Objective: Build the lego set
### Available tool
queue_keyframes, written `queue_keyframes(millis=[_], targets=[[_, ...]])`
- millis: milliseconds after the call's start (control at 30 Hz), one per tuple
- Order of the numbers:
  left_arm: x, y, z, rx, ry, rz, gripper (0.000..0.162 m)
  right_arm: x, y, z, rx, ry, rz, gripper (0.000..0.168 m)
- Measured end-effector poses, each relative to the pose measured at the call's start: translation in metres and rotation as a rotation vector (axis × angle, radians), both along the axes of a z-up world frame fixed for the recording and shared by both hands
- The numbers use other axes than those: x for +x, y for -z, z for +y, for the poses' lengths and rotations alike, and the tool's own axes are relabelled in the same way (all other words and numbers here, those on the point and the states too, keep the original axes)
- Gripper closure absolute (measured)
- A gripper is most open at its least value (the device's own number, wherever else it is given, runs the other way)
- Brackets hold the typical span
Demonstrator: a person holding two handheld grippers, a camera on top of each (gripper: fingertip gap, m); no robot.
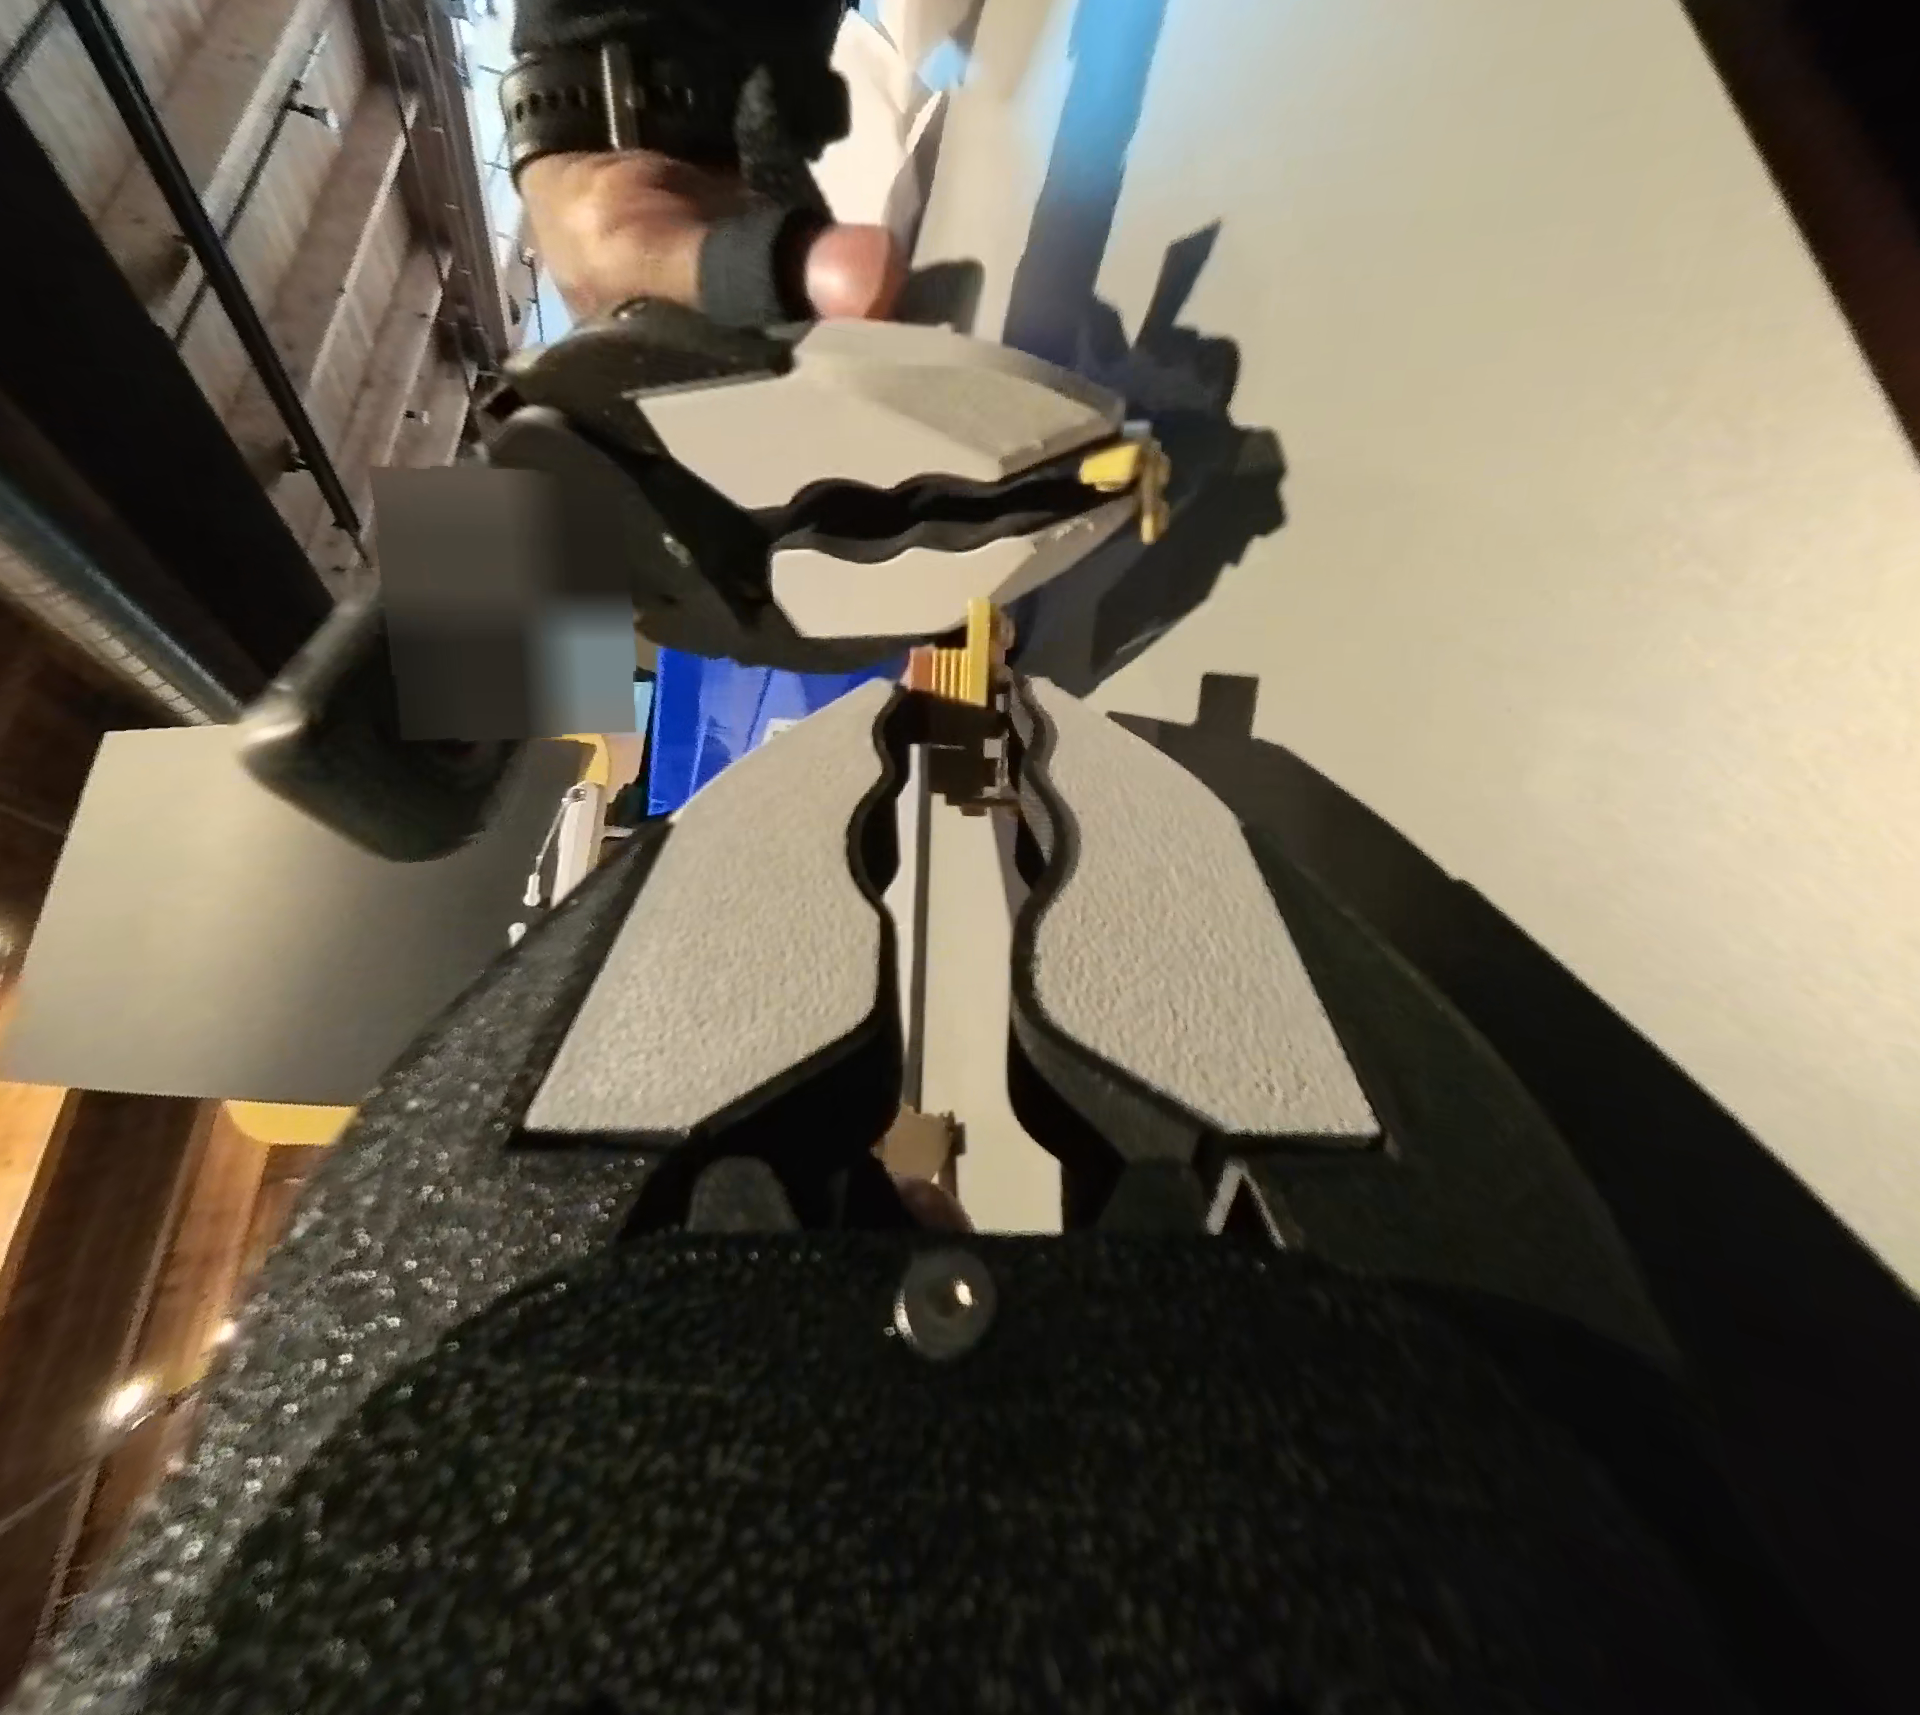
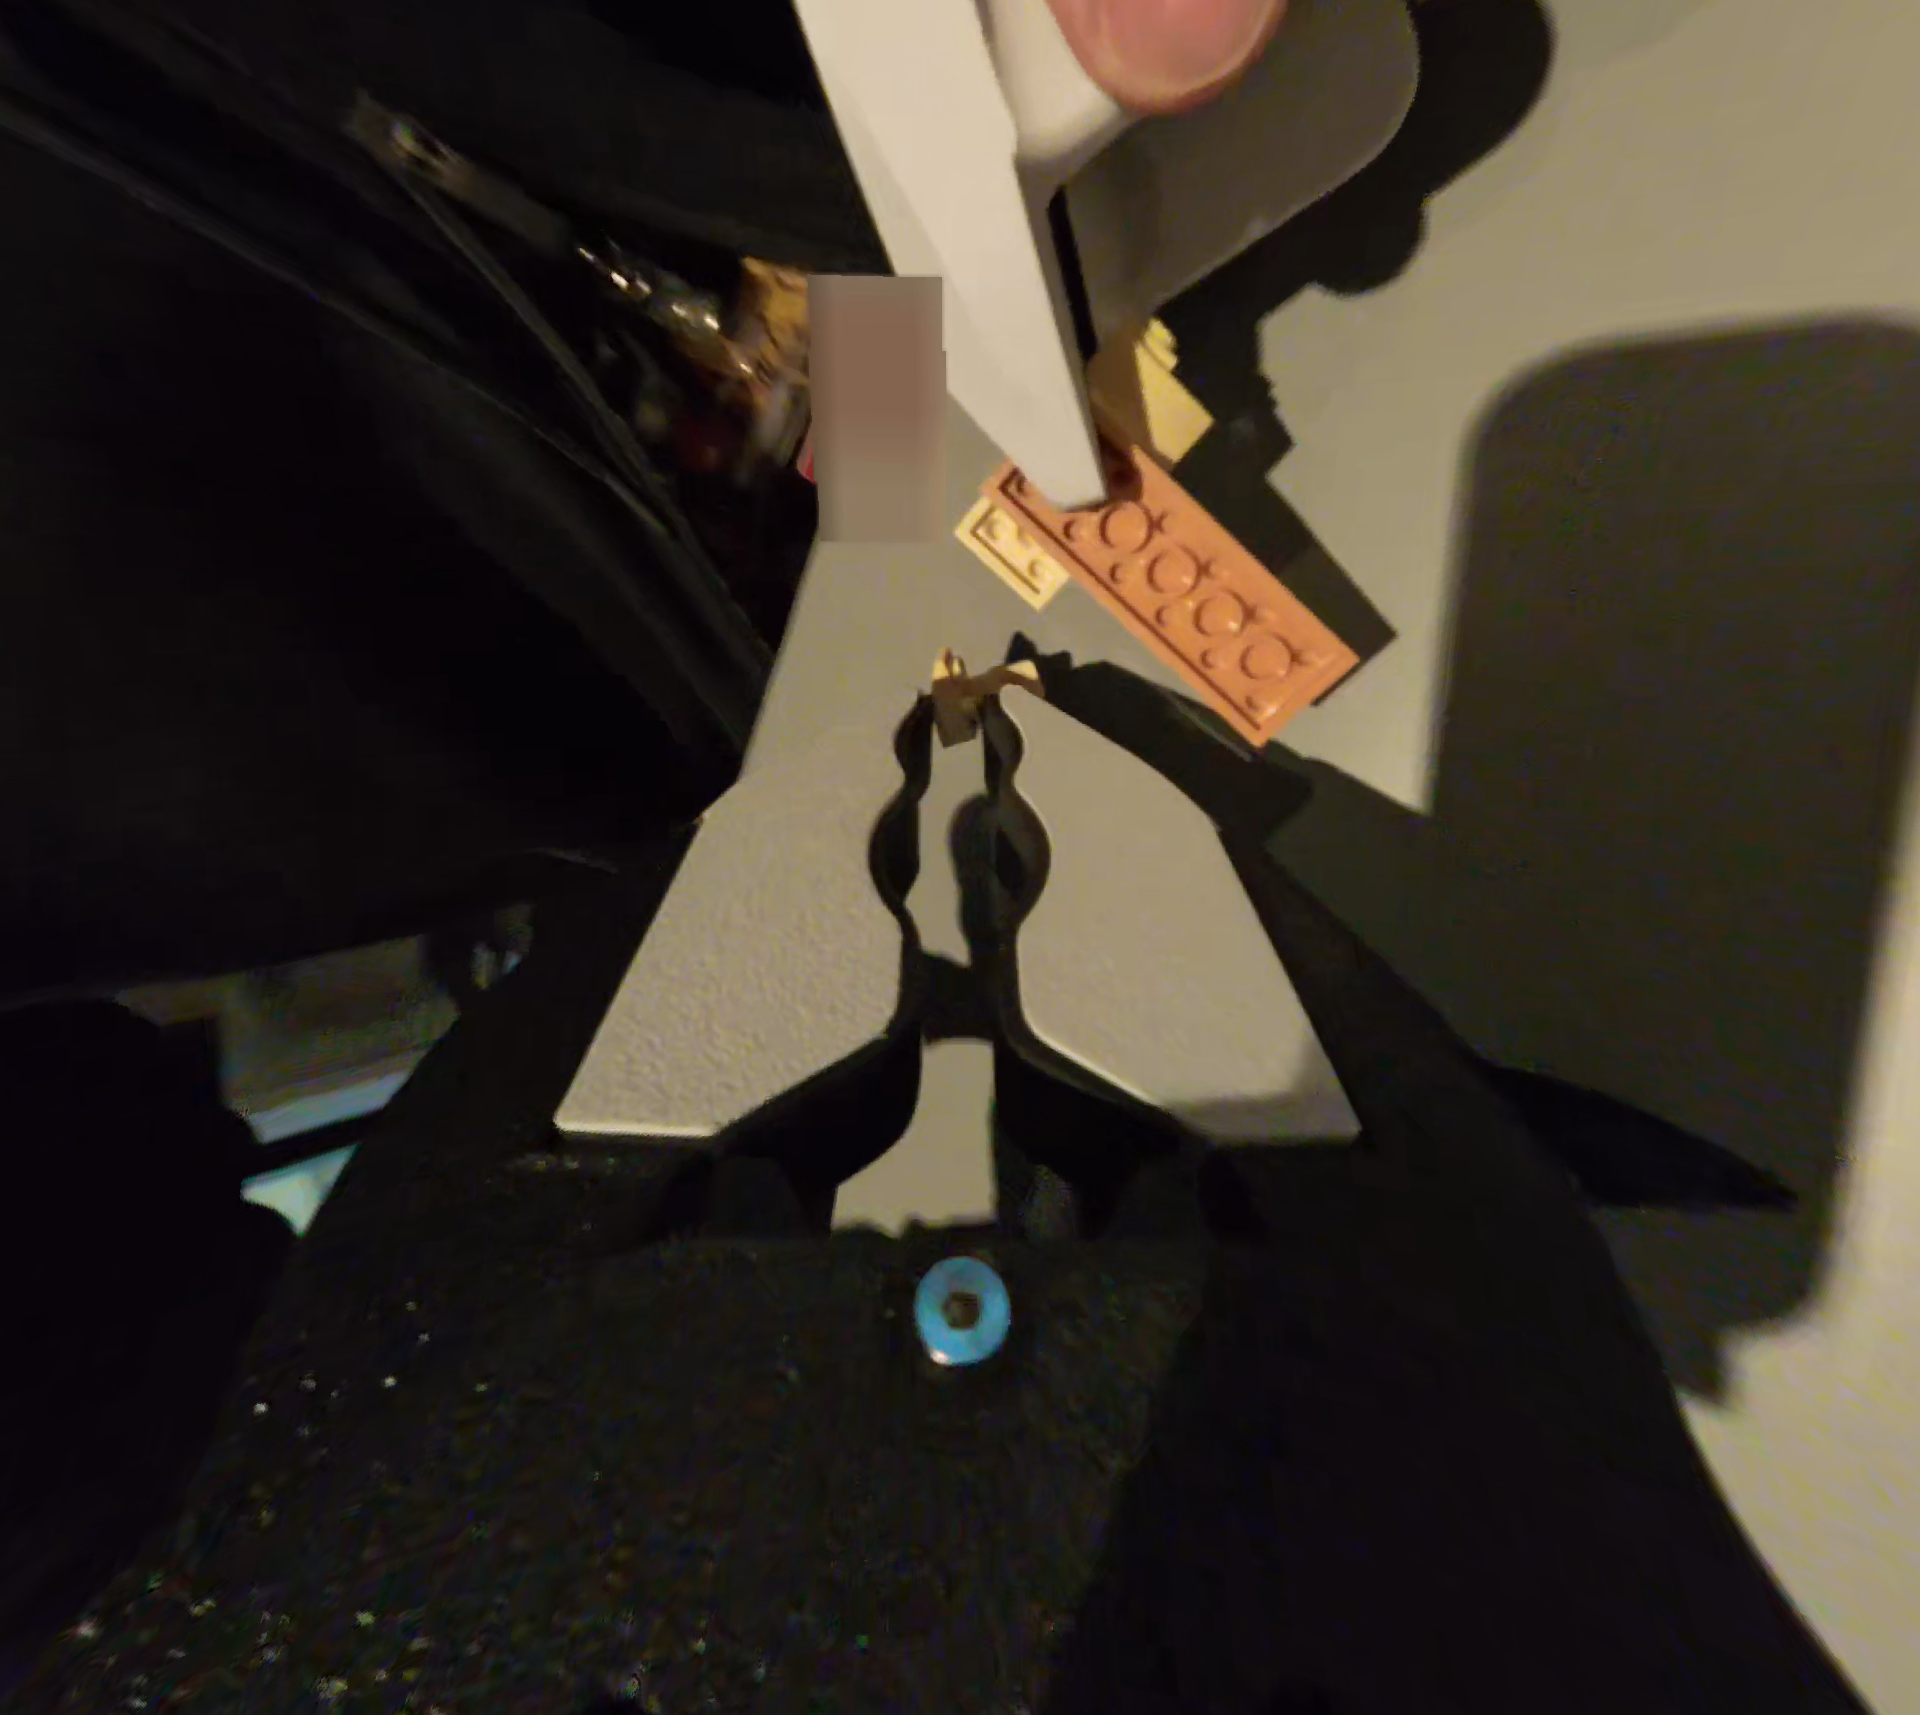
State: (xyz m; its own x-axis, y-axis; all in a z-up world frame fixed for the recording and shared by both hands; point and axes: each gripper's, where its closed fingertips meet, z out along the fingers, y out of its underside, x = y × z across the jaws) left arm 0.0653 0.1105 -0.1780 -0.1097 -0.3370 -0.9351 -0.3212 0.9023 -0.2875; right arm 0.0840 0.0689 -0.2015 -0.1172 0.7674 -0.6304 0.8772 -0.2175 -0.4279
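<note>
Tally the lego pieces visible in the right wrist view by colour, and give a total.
Orange-brown: 1, the studded plate held by the left hand-held gripper.
Tan: 3, a small plate beside the orange one, a piece behind it, and a tiny piece in the right hand-held gripper.
Black: 1, the part under the orange plate; it may be several.
Total: 5

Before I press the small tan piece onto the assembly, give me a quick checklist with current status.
1. Right gripper shut on small tan piece: ok.
2. Left gripper clamped on lego assembly: ok.
3. Underside of orange plate facing the right gripper: ok.
4. Piece touching assembly: not ok, a gap remains.
5. Piece lined up with its target spot: cannot tell.
</note>
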Motion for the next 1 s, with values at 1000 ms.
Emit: queue_keyframes(millis=[1000], targets=[[0.009,0.008,-0.006,0.07,0.006,0.094,0.145,0.011,0.019,0.008,0.571,0.704,-0.008,0.138]])
